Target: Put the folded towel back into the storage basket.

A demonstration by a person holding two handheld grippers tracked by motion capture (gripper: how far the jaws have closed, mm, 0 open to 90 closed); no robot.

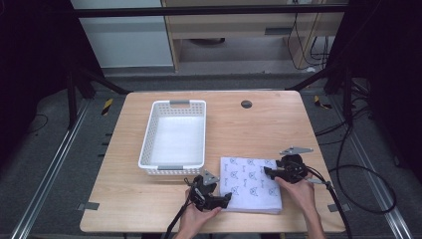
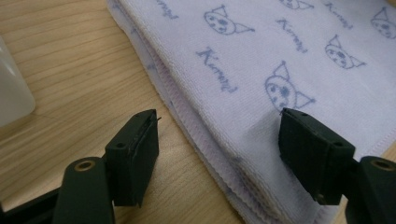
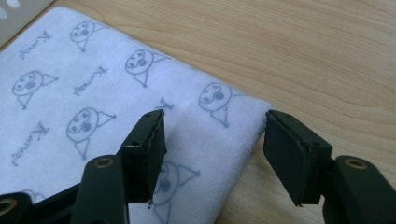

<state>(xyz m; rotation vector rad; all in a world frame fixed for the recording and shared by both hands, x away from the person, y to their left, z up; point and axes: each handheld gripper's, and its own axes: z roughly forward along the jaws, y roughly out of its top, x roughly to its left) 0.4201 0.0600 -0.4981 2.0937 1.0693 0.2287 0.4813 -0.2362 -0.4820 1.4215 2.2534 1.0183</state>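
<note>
A folded white towel (image 1: 250, 184) printed with small blue cartoon faces lies on the wooden table near the front edge. My left gripper (image 1: 226, 198) is open at the towel's near left corner. Its jaws straddle the folded edge of the towel (image 2: 243, 93), one over bare wood, one resting on the cloth. My right gripper (image 1: 269, 172) is open at the towel's far right corner. One jaw sits over the towel (image 3: 93, 107), the other just off its edge above the wood.
A white plastic basket (image 1: 175, 137), its inside bare, stands on the table behind and left of the towel. A small dark round grommet (image 1: 246, 104) sits near the table's far edge. Cables trail off the right side.
</note>
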